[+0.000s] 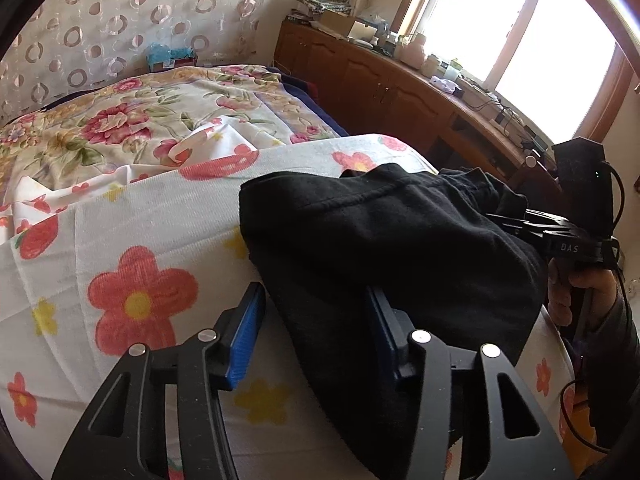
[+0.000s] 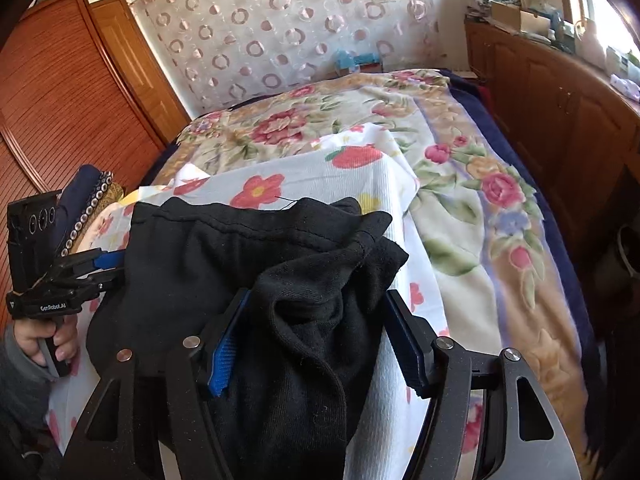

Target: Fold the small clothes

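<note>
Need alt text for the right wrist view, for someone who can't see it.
A black garment lies bunched on a flower-print sheet on a bed, with the open right hand-held gripper straddling its near end. The left hand-held gripper reaches the garment's left edge.

left claw [image 1: 316,332] open, black garment [image 1: 384,248] across flowered sheet [image 1: 132,240]
</note>
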